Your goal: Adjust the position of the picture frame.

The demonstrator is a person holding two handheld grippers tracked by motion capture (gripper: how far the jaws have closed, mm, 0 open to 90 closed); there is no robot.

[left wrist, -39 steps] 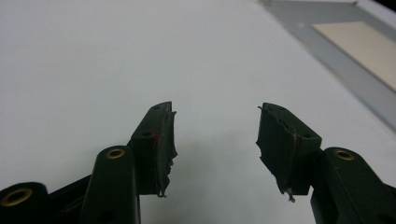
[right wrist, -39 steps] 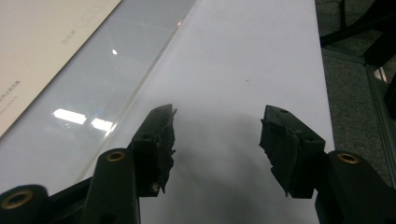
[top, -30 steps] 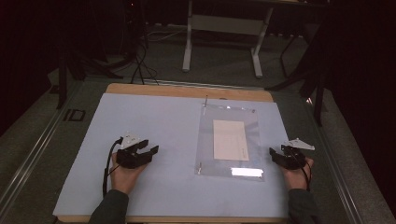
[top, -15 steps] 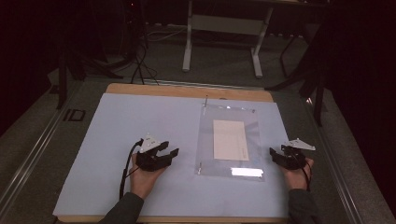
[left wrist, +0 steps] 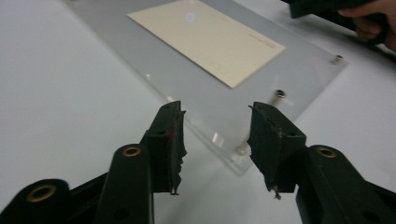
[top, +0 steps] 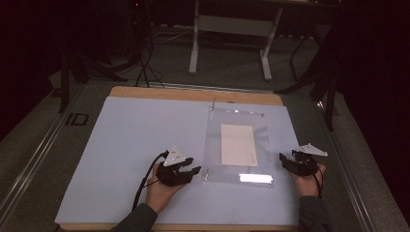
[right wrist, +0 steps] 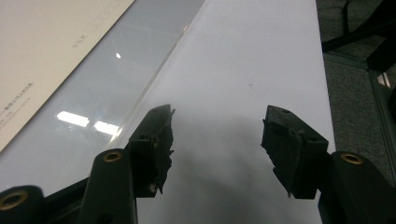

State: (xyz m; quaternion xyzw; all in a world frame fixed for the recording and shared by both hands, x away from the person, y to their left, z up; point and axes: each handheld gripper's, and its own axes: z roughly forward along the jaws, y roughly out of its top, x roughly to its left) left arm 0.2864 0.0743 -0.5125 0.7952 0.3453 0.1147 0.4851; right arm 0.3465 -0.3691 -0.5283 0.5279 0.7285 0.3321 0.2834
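Both black grippers (top: 189, 170) (top: 286, 159) gape beside the glossy clear acrylic sheet (top: 212, 150) holding cream paper (top: 238, 144).

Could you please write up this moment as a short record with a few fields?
surface: pale blue mat on a wooden table
main item: clear plastic sheet lying flat, beige card inside it
left gripper: open, jaws pointed at the sheet's near left corner, not touching it
right gripper: open, beside the sheet's right edge, holding nothing

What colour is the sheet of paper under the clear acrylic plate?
The paper is cream, a pale beige, with faint print along one edge. The left gripper view shows it best.
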